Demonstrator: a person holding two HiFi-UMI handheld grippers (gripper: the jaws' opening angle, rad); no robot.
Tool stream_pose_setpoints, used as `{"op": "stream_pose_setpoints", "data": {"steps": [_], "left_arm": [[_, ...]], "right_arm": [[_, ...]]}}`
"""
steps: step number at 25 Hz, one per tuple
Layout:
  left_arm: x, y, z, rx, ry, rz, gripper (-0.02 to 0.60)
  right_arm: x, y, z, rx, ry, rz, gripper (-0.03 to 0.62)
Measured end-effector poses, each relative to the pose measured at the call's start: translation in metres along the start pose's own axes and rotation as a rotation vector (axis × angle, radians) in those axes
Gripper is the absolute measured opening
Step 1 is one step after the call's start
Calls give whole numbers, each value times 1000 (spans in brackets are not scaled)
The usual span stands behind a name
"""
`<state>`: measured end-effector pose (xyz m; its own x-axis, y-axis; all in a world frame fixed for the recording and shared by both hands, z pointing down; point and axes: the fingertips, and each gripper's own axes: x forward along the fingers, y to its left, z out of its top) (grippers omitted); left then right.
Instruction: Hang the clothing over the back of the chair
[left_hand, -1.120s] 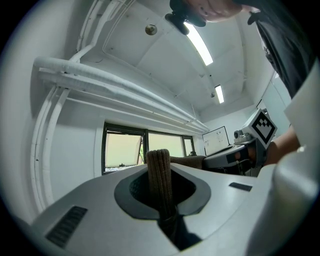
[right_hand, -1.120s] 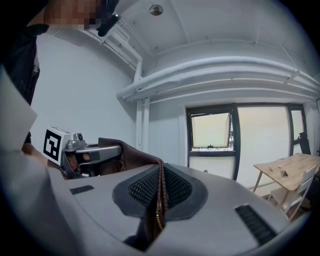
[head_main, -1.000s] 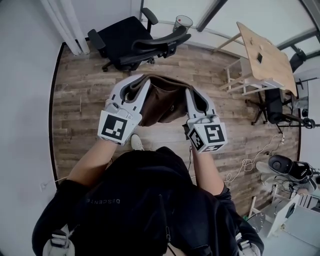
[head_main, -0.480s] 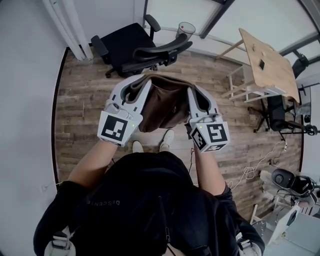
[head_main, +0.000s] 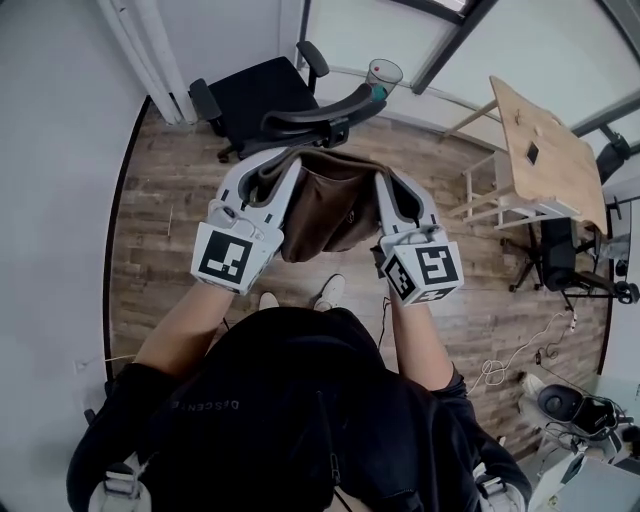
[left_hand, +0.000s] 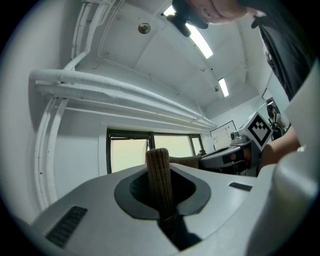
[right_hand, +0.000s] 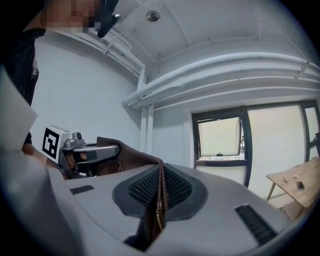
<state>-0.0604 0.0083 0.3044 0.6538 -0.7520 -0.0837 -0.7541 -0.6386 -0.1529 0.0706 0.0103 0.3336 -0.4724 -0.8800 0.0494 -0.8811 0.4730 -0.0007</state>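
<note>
A brown jacket (head_main: 325, 205) hangs between my two grippers, held up in front of the person. My left gripper (head_main: 268, 165) is shut on its ribbed hem (left_hand: 159, 172), which stands up between the jaws. My right gripper (head_main: 385, 180) is shut on the jacket's zipper edge (right_hand: 161, 192). Both grippers point level toward a black office chair (head_main: 275, 105) standing just beyond the jacket, its curved backrest (head_main: 330, 103) nearest to the cloth. In the right gripper view the left gripper (right_hand: 100, 150) shows with brown cloth draped from it.
A light wooden table (head_main: 545, 150) stands at the right, with a second dark chair (head_main: 555, 240) beside it. A round bin (head_main: 383, 73) sits behind the black chair by the wall. Cables (head_main: 495, 365) lie on the wood floor at the lower right.
The person has stepped toward the black chair with the jacket held up in both grippers; the chair and table sit lower and nearer in the head view. Both grips are unchanged.
</note>
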Motion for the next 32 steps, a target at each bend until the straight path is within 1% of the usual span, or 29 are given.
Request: {"op": "stream_pose_setpoints", "data": {"steps": [10, 13, 17, 24, 27, 32], "left_arm": [[58, -8, 10, 31, 4, 92, 48], [75, -10, 14, 51, 0, 118, 48], [97, -9, 19, 59, -5, 167, 48], [128, -5, 31, 86, -12, 233, 48], [140, 1, 39, 89, -16, 247, 48], [163, 16, 53, 105, -29, 249, 48]], "right_arm": [[24, -64, 15, -7, -23, 98, 37], [32, -81, 21, -10, -32, 130, 37], [44, -104, 29, -10, -41, 177, 37], [64, -133, 43, -17, -57, 244, 37], [74, -143, 52, -21, -72, 256, 37], [99, -161, 70, -14, -104, 252, 37]]}}
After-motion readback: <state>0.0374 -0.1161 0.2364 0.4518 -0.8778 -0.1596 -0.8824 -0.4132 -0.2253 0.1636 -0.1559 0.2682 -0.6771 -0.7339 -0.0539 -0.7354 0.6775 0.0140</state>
